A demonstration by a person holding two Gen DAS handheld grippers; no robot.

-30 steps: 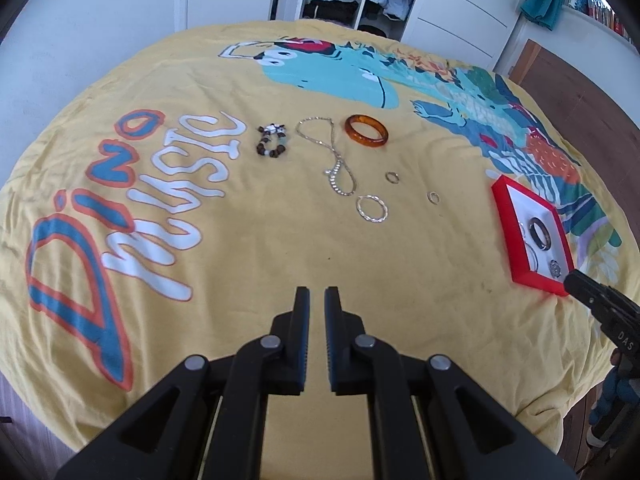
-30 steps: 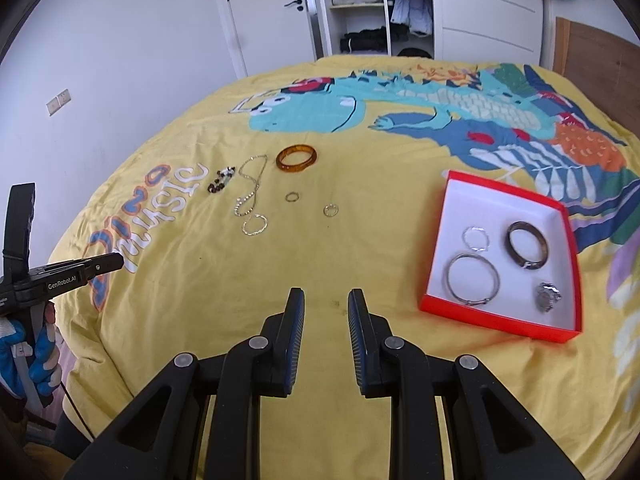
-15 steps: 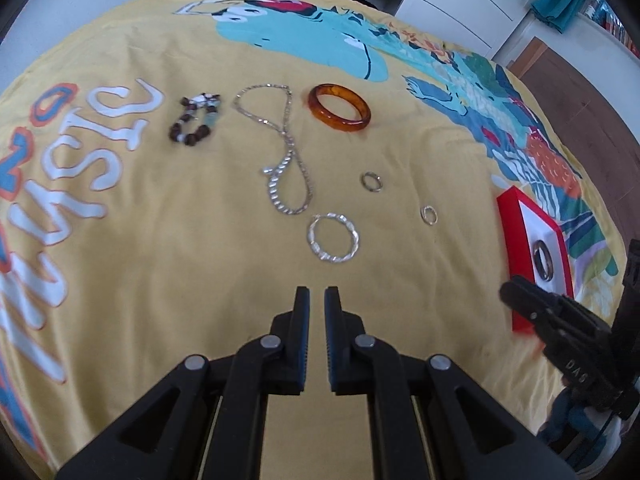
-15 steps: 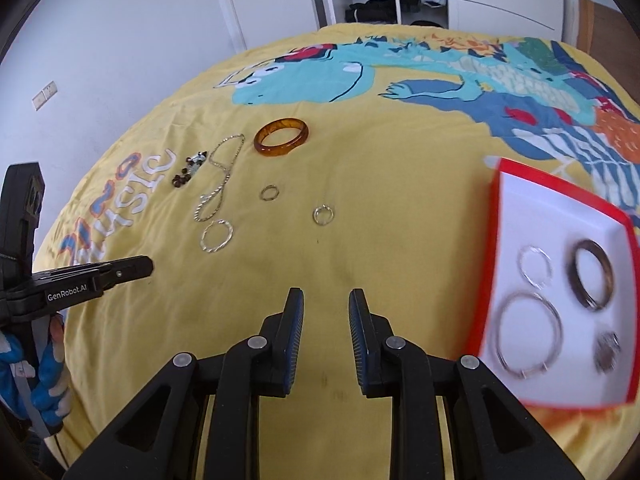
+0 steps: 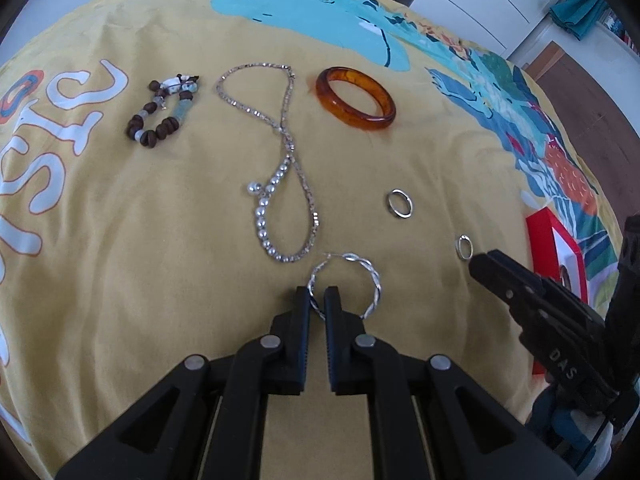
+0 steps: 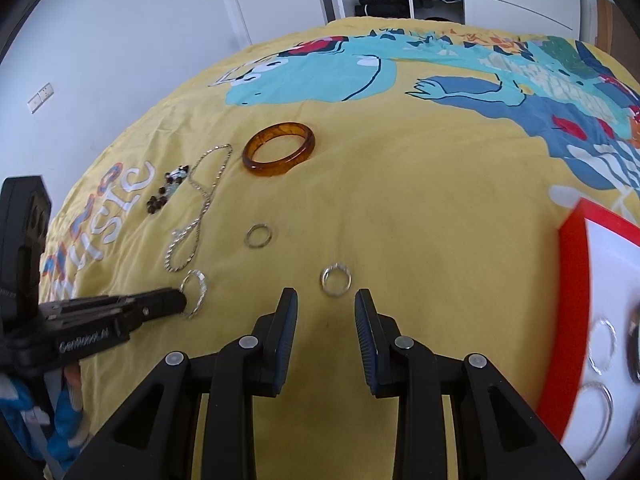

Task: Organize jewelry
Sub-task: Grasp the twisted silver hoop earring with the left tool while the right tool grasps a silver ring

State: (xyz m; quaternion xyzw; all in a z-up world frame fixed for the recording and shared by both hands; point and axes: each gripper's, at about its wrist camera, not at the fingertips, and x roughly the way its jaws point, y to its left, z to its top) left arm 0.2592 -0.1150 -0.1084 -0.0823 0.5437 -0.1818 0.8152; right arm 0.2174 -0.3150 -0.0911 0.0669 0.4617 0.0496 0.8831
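Observation:
My left gripper (image 5: pixel 317 296) has its nearly closed jaws on either side of the near-left rim of a twisted silver hoop (image 5: pixel 370 276) lying on the yellow bedspread; whether they pinch it is unclear. The hoop also shows in the right wrist view (image 6: pixel 197 289) at the left gripper's tip (image 6: pixel 176 301). My right gripper (image 6: pixel 326 308) is open and empty, just short of a small silver ring (image 6: pixel 336 279). A second silver ring (image 5: pixel 399 203), an amber bangle (image 5: pixel 355 98), a silver necklace (image 5: pixel 280 184) and a beaded bracelet (image 5: pixel 160 114) lie beyond.
A red tray with a white inside (image 6: pixel 576 280) sits at the right, holding several rings and hoops (image 6: pixel 596 400). The bedspread (image 6: pixel 420 200) has a dinosaur print. White wardrobes and a door stand behind the bed.
Both grippers moved forward and down toward the jewelry. The left one reached the twisted hoop. The right one opened wider and came up to the small ring, with the tray sliding off to the right.

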